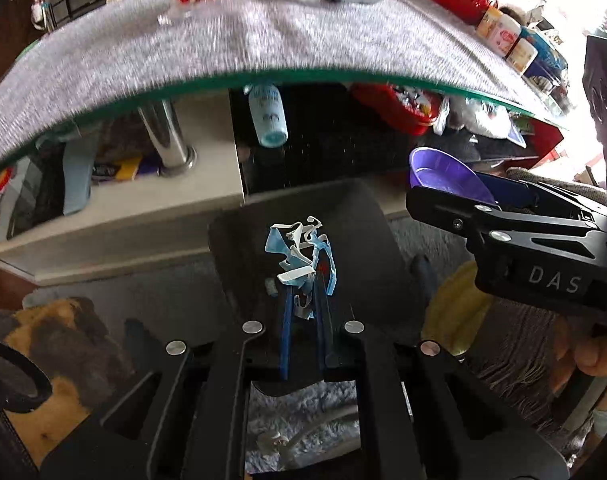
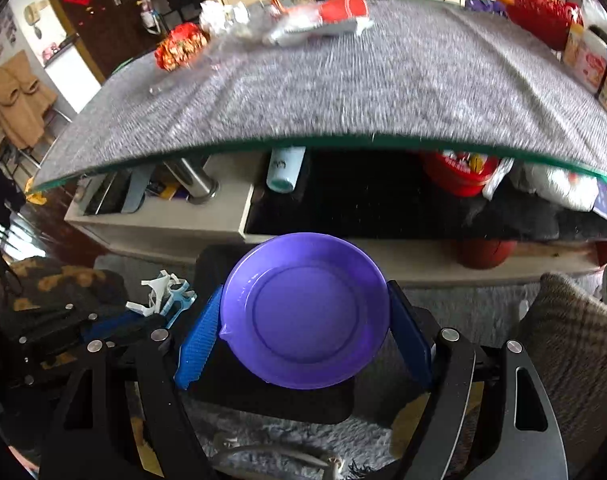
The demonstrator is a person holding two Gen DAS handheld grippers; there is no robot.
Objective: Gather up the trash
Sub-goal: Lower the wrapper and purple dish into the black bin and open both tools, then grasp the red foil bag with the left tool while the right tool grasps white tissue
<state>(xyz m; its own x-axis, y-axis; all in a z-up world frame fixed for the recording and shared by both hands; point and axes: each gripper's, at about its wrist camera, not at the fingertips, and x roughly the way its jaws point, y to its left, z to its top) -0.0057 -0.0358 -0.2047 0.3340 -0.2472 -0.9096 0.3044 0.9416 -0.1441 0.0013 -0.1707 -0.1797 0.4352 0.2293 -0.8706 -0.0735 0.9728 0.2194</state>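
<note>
My left gripper [image 1: 303, 300] is shut on a crumpled blue and white strip of trash [image 1: 301, 256], held in front of the table edge over a dark stool seat [image 1: 343, 220]. My right gripper [image 2: 303, 320] is shut on a purple plastic bowl [image 2: 305, 310], its blue pads [image 2: 199, 344] pressing both sides of the rim. The bowl [image 1: 443, 176] and right gripper [image 1: 515, 224] show at the right of the left wrist view. The strip [image 2: 163, 292] shows at the left of the right wrist view. More trash lies at the table's far edge: a red and gold wrapper [image 2: 179, 46], crumpled white paper [image 2: 223, 16], a red cup [image 2: 343, 6].
A grey cloth covers the glass table [image 2: 343, 88]. Jars and red bags [image 2: 543, 12] stand at its right end. A lower shelf [image 2: 163, 216] holds a bottle [image 2: 285, 168], a red tub and clutter. A grey rug [image 2: 303, 440] lies below, cushions at both sides.
</note>
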